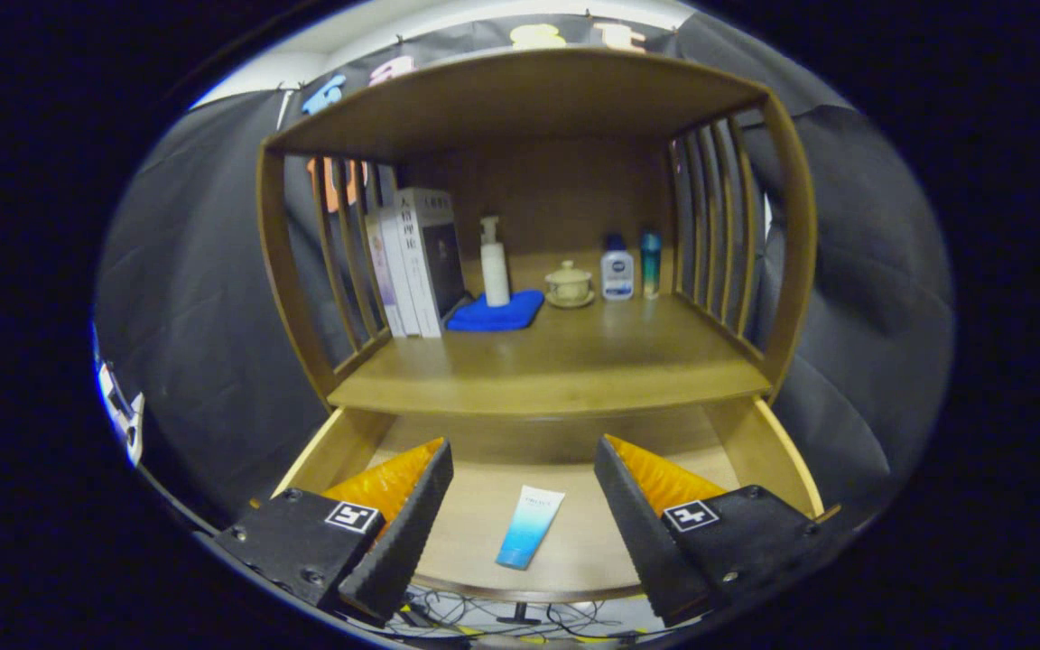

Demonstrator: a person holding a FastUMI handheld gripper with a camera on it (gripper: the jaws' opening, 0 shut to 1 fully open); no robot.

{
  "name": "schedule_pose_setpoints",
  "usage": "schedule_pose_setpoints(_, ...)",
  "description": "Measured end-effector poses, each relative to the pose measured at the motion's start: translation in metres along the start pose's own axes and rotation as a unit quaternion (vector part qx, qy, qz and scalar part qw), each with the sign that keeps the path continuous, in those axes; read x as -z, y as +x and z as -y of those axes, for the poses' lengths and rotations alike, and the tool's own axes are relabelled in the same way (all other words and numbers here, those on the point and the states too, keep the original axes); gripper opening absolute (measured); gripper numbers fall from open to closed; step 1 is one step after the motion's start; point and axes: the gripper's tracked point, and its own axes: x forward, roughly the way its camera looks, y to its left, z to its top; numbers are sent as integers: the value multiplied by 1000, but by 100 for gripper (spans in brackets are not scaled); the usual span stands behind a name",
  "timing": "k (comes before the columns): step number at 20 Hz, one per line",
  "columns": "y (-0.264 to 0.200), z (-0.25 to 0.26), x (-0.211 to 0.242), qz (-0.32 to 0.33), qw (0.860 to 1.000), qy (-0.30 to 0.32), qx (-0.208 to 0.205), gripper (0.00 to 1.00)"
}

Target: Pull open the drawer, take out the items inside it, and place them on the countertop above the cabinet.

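In the gripper view, the gripper (523, 469) is hovering above the pulled-out drawer (768, 447) of a wooden cabinet, with its two fingers (412, 524) spreading wide apart and gripping nothing. Between them, lower down on the drawer's pale floor, a blue-and-white tube (530, 526) is lying flat, its white end pointing toward the cabinet and its blue end toward the drawer front; neither finger is touching it.

Just beyond the fingers, the worktop (565, 366) above the drawer is forming the floor of an open shelf unit with slatted sides (719, 226) and a flat roof. At the back left of the worktop, several books (412, 262) are standing upright against the left slats. Beside them a folded blue cloth (495, 311) is lying flat, and a white pump bottle (494, 262) is standing on its rear edge. To the right of the cloth, a small lidded cup on a saucer (569, 284) is sitting, then a white bottle with a blue cap (617, 269), and just beside that a slim teal bottle (651, 262), close to the right slats.

Below the drawer front, a tangle of cables (493, 609) is lying on the floor.
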Motion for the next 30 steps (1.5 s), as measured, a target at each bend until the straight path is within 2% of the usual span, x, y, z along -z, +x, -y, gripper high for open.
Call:
schedule_pose_setpoints(4,47,7,10,-77,996,-31,24,100)
schedule_pose_setpoints(7,71,-4,34,-159,987,-16,13,100)
schedule_pose_setpoints(9,83,-6,52,-206,978,-20,21,100)
schedule_pose_setpoints(13,92,2,79,-268,963,11,38,100)
schedule_pose_setpoints(17,88,6,107,-330,941,54,54,98)
schedule_pose_setpoints(22,84,14,130,-365,926,69,62,96)
schedule_pose_setpoints(24,84,13,136,-372,924,64,65,94)
schedule_pose_setpoints(25,84,11,139,-376,922,69,65,88)
schedule_pose_setpoints(28,84,12,151,-392,915,70,69,79)
schedule_pose_setpoints(30,86,14,150,-387,916,75,73,72)
